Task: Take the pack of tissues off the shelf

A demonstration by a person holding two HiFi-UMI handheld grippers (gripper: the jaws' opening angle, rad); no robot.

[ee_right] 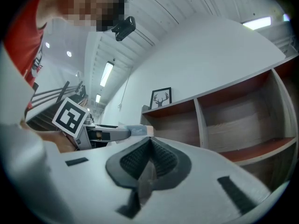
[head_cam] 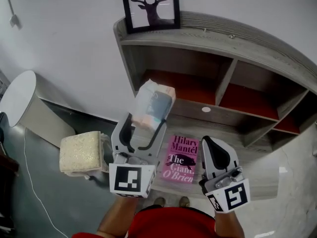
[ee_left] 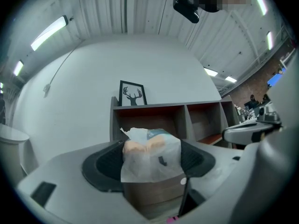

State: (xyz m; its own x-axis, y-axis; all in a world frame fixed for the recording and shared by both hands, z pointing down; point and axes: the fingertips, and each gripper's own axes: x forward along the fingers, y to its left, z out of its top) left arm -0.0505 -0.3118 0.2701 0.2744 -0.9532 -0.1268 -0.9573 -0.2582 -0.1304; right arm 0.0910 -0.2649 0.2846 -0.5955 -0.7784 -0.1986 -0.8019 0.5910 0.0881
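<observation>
The pack of tissues (head_cam: 154,104), clear plastic over peach and blue packets, sits between the jaws of my left gripper (head_cam: 146,125), which is shut on it and holds it in the air in front of the grey shelf unit (head_cam: 198,48). The left gripper view shows the pack (ee_left: 150,154) pressed between both black pads, with the shelf's left compartment behind it. My right gripper (head_cam: 213,152) hangs lower right, away from the pack, and the right gripper view shows its pads (ee_right: 148,160) touching with nothing between them.
A framed deer picture (head_cam: 150,5) stands on the shelf top. A pink book (head_cam: 182,158) lies on the lower ledge between the grippers. A yellowish cushioned stool (head_cam: 80,152) and a white round bin (head_cam: 22,100) stand to the left. The shelf's red-backed compartments (head_cam: 250,100) hold nothing.
</observation>
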